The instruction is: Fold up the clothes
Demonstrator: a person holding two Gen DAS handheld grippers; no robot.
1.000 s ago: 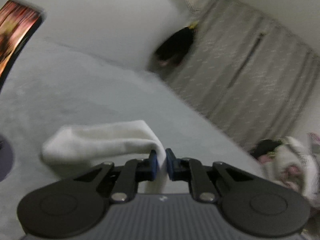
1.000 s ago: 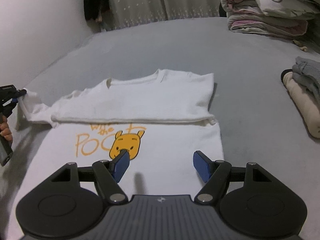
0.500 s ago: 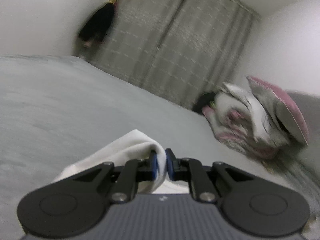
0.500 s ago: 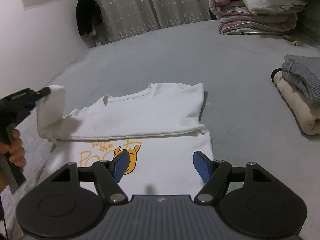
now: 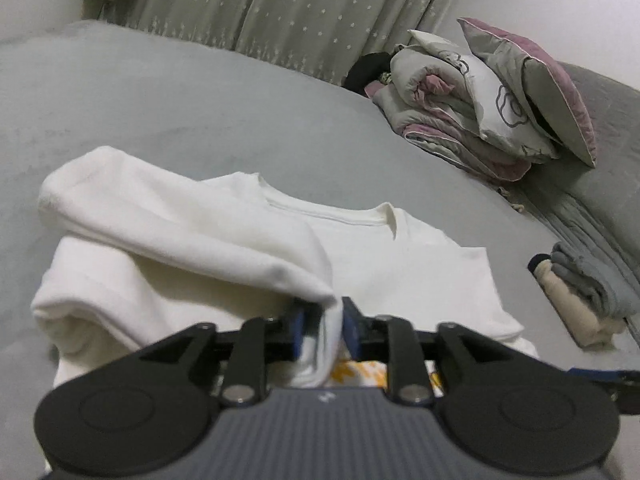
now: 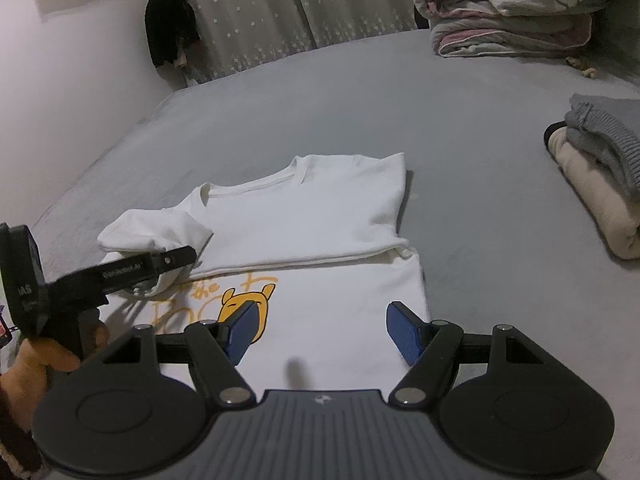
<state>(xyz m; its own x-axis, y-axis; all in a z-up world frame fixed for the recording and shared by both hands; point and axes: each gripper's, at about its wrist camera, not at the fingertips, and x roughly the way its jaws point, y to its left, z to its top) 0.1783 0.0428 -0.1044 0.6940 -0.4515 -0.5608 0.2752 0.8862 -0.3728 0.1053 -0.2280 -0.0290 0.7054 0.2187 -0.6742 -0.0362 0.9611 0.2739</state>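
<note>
A white T-shirt with a yellow bear print lies on the grey bed, its top part folded down over the chest. My left gripper is shut on the end of the shirt's left sleeve, which drapes over the shirt's left side. In the right wrist view the left gripper reaches in from the left, held by a hand, with the sleeve bunched at its tip. My right gripper hovers open over the shirt's lower half, holding nothing.
The grey bed stretches all around the shirt. A stack of folded grey and beige clothes lies at the right. Rolled quilts and pillows sit at the far right, curtains behind. A dark garment hangs on the wall.
My left gripper has carried the sleeve from out at the left up and inward over the shirt. The right gripper stays open and has drawn back slightly.
</note>
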